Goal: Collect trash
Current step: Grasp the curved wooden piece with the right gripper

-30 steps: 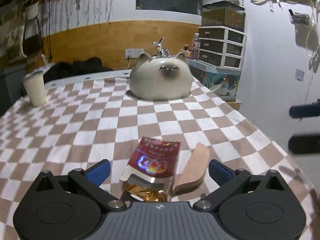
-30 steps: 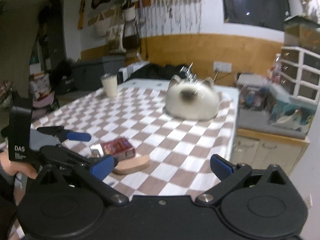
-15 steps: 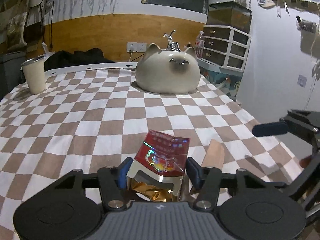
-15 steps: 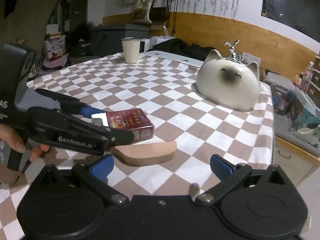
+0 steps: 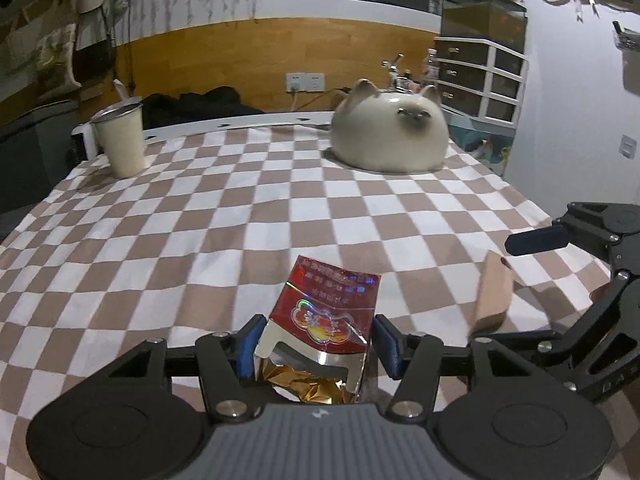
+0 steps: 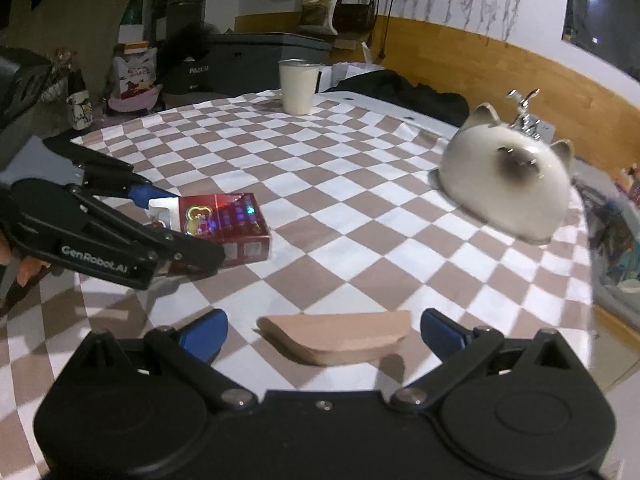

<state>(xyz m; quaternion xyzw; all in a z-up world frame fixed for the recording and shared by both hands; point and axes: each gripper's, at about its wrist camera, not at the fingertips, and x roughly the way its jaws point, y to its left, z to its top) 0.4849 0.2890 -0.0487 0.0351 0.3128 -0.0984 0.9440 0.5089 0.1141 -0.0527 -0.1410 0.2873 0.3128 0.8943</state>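
Blue-padded, the left gripper is clamping the red cigarette pack near the checkered table's front edge, while the right gripper is hovering wide open around the tan wedge beside it.

dim indoor light | soft shadows | fisheye-bent edges | slight blur
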